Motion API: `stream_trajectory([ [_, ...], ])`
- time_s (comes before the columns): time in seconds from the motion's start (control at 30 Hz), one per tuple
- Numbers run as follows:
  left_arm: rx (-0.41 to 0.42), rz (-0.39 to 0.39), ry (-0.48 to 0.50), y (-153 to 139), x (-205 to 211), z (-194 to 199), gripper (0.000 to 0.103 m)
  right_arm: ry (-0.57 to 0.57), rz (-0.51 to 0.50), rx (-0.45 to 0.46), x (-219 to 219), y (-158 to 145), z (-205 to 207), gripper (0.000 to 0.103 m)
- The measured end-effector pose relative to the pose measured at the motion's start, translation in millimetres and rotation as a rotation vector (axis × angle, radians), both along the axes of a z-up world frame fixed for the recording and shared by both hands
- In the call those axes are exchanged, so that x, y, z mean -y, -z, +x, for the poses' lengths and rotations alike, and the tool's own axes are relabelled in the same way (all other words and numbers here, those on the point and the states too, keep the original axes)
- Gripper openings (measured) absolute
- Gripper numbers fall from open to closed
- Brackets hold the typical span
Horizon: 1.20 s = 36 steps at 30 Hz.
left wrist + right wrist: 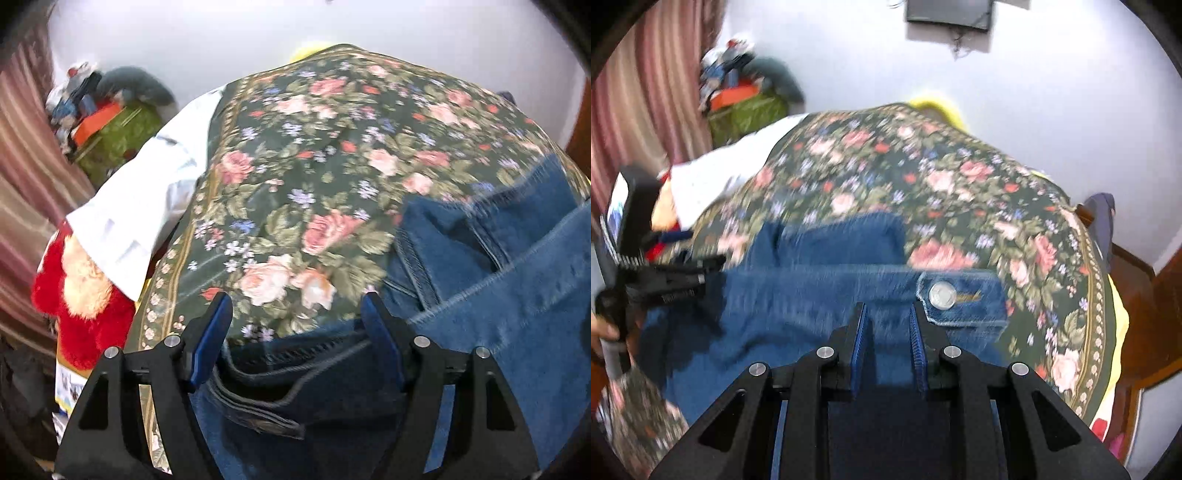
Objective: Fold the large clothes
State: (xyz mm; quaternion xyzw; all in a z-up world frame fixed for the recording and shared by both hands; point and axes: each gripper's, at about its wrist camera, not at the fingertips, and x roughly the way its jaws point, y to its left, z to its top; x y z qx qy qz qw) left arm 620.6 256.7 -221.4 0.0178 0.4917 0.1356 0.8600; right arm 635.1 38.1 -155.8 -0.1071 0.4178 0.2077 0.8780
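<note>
Left gripper [295,314] hangs wide open over the jeans [517,295] on the floral bedspread [314,166], right gripper [888,314] pinches denim beside the waistband button [942,294], so I'd keep that edge taut.

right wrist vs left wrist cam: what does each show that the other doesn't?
Right wrist only: the jeans' metal button on the waistband tab, a dark screen high on the wall, the left gripper seen from the side, and the right gripper with denim between its nearly closed fingers.

Left wrist only: a red plush toy past the bed's edge, and the left gripper's wide-apart fingers over a dark folded seam.

Both: blue jeans on the floral bedspread, a white cloth, the striped curtain and a clutter pile.
</note>
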Motion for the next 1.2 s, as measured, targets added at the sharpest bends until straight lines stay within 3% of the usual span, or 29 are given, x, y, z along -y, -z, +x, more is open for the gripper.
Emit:
stream_trajectory([
  [0.1, 0.057, -0.066, -0.011, -17, -9, -13, 0.073, 0.027, 0.056, 0.036, 3, -17, 3, 0.019],
  [0.2, 0.099, -0.081, 0.024, -40, -9, -33, 0.073, 0.059, 0.099, 0.109, 15, -41, -5, 0.019],
  [0.27, 0.106, -0.062, 0.072, -52, -3, -49, 0.074, 0.056, 0.153, 0.071, 24, -50, -9, 0.019],
  [0.37, 0.094, -0.027, 0.13, -58, 4, -77, 0.079, -0.004, 0.212, -0.092, 34, -44, -14, 0.019],
  [0.6, -0.031, 0.002, 0.168, -19, 9, -126, 0.082, -0.081, 0.048, -0.153, 29, -1, -78, 0.019],
  [0.8, -0.168, 0.008, 0.079, 41, -11, -145, 0.083, -0.131, -0.007, -0.23, 9, 43, -109, 0.019],
  [0.87, -0.143, -0.035, 0.059, 49, -21, -152, 0.091, -0.134, -0.098, -0.197, 3, 59, -115, 0.019],
  [0.9, -0.121, -0.056, 0.023, 53, -29, -156, 0.1, -0.138, -0.12, -0.176, 2, 62, -117, 0.019],
  [0.97, -0.112, -0.106, -0.01, 56, -41, -160, 0.103, -0.14, -0.144, -0.13, 4, 65, -123, 0.018],
  [1.2, -0.077, -0.024, 0.011, 45, -38, -172, 0.103, -0.145, -0.155, -0.136, 24, 55, -130, 0.018],
])
